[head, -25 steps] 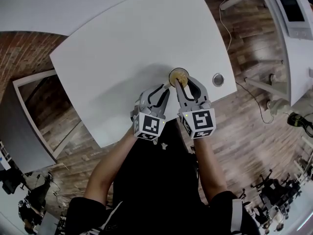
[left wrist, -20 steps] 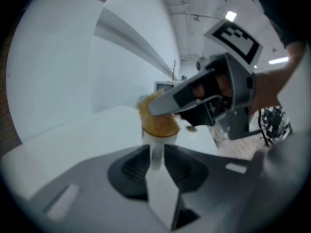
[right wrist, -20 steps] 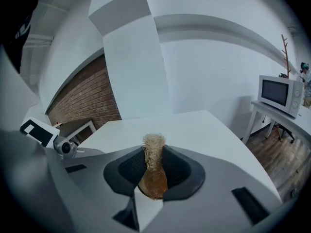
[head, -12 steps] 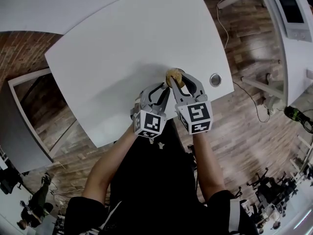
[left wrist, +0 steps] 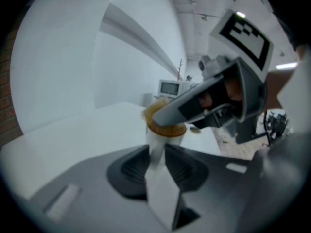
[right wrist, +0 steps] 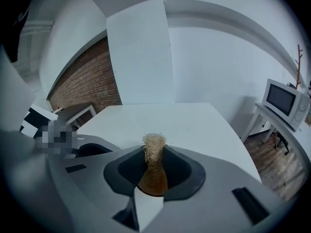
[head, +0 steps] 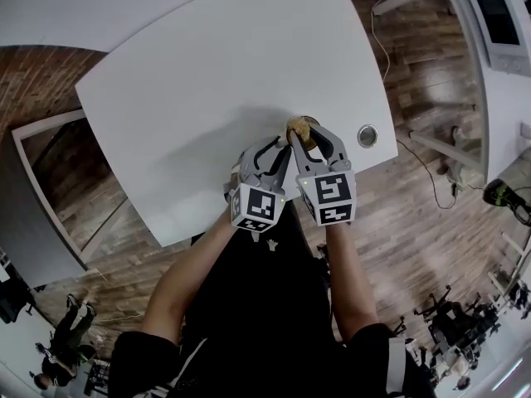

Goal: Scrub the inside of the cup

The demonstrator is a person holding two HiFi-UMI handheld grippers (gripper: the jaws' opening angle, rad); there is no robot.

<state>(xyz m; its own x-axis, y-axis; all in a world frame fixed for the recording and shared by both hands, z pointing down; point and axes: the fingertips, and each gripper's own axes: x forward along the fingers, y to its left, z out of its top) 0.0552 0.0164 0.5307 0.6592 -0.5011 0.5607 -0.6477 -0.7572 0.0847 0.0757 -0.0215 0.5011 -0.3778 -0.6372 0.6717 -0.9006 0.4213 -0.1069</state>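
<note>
A wooden floor (head: 415, 222) is showing on the near and right sides of a big white table (head: 207, 98), which is filling most of the head view. A brick wall (right wrist: 90, 84) is running behind the table in the right gripper view, and a white microwave (right wrist: 284, 103) is sitting on a stand off to that view's right. The person is leaning over the table's near edge, with both bare forearms (head: 187, 280) reaching forward and the two tools lying close side by side.

The left gripper (head: 280, 145) is pointing forward and down at the cup (left wrist: 158, 139), which is standing upright on the table near its right front edge. Its jaws have just been opening a little. The cup's pale lower side is sitting in the narrow gap between them, and the pads are pressing on it from both sides.

The right gripper (head: 305, 134) is angling down over the cup's mouth from just beside the left one. Its jaws are clamping a brown brush (right wrist: 153, 171), whose pale bristly tuft is sticking out past the pads. In the left gripper view, brown fibre is showing at the cup's rim, right under the right tool's tip.

A small round metal cap (head: 367, 135) is lying flush in the tabletop just to the right of the cup.
</note>
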